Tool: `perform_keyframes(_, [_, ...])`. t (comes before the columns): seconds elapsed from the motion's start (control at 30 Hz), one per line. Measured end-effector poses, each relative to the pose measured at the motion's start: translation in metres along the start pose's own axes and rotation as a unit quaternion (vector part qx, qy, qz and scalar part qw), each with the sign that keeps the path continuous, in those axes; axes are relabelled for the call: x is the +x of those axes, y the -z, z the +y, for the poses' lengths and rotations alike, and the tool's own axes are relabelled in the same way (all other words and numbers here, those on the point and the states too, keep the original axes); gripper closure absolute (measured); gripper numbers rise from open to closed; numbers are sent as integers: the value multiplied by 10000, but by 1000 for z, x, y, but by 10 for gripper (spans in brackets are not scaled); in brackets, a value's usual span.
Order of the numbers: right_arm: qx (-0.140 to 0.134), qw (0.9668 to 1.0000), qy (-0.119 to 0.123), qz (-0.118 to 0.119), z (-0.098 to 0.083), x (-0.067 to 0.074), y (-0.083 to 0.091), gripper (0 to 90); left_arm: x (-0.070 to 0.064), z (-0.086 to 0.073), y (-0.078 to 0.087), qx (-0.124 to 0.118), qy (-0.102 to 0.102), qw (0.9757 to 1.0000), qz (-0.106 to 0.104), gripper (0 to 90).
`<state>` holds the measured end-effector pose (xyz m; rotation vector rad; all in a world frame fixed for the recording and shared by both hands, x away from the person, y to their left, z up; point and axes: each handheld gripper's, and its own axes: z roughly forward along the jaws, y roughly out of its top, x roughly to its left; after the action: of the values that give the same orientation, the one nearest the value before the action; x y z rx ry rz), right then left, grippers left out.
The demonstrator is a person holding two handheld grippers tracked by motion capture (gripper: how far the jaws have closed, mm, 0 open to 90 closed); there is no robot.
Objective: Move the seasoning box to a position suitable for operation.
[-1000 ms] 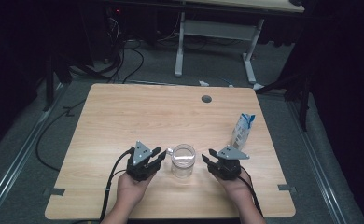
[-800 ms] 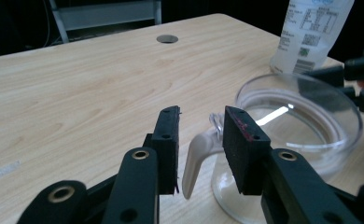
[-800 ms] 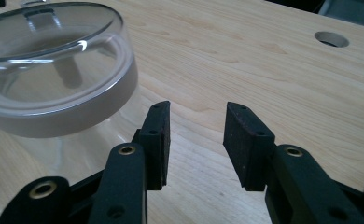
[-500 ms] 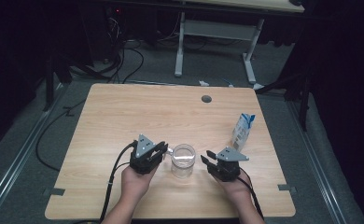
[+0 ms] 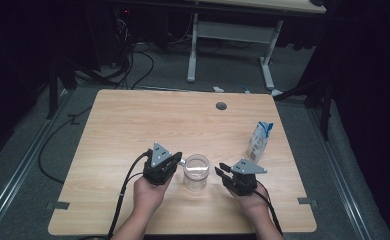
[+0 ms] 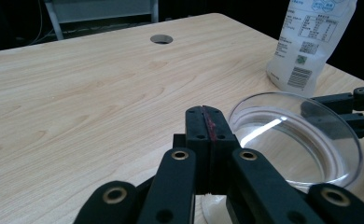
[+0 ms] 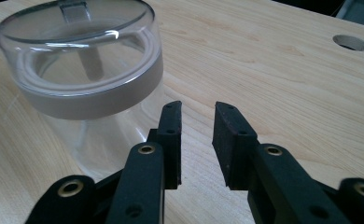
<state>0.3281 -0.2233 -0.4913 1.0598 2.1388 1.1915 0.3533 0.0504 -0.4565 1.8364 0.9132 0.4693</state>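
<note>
Two grippers flank a clear jar (image 5: 196, 172) near the table's (image 5: 133, 120) near edge. Left gripper (image 6: 207, 135) has its jaws pressed together, empty, just left of the jar's lid. Right gripper (image 7: 196, 140) has been closing; its jaws stand apart, empty. A pouch (image 5: 260, 141) stands far right.

The high view looks forward and down from above the person's side, far enough back to take in the whole table (image 5: 133, 120) and the floor beyond. The left gripper view sits low, close behind its own jaws, facing across the tabletop toward the round hole (image 6: 161, 39) and the white pouch (image 6: 311, 42). The right gripper view rides equally low (very near the wood), facing the hole too. All 3 views share the clear jar (image 5: 196, 172).
</note>
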Motion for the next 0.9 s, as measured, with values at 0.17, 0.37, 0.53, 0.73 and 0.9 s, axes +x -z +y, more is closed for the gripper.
perform_keyframes(0.17, [-14, 10000, 41, 8, 0, 1, 0, 766, -2, 0, 0, -6, -61, 9999, 84, 899])
perform_keyframes(0.37, [-43, 9999, 113, 33, 0, 4, 1, 832, -3, -1, -1, -18, -98, 9999, 98, 900])
perform_keyframes(0.53, [-54, 9998, 175, 42, 0, 5, 1, 874, -4, -1, 0, -25, -124, 9998, 124, 900])
perform_keyframes(0.73, [-77, 9997, 205, 66, 0, 6, 2, 888, -4, -2, 0, -46, -123, 9998, 137, 900])
perform_keyframes(0.9, [-75, 9997, 219, 80, 0, 6, 3, 892, -4, -3, -1, -78, -90, 9999, 118, 900])
